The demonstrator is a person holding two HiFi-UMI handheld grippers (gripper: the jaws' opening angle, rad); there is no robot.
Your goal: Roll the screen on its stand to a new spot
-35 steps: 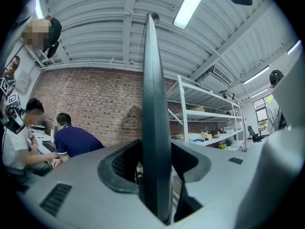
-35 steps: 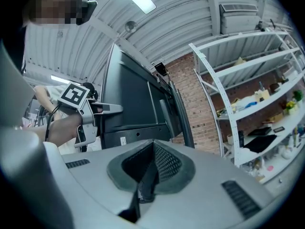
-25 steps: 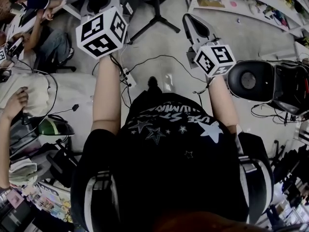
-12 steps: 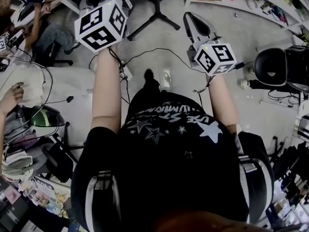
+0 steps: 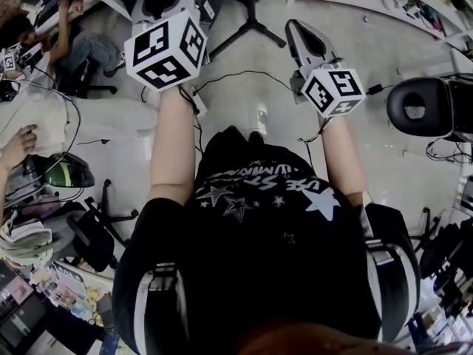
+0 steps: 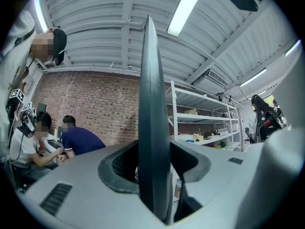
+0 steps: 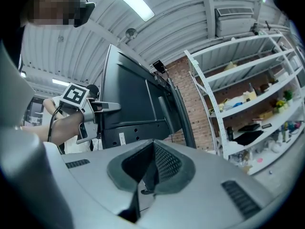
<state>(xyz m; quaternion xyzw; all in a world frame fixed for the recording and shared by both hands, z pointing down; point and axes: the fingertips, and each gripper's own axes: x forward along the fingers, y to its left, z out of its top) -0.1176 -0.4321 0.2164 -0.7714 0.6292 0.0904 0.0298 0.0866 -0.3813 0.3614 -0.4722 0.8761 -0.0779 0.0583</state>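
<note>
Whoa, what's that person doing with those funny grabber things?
A person holds a gripper in each hand, to wheel a big screen somewhere new. The left gripper is clamped on the screen's side edge. The right gripper has its jaws shut on nothing, facing the screen's back. Other people sit nearby.

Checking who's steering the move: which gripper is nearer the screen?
Left. The left gripper has the screen's edge clamped between its jaws. The right gripper is apart from it, with the screen's back ahead and to the left in its view.
</note>
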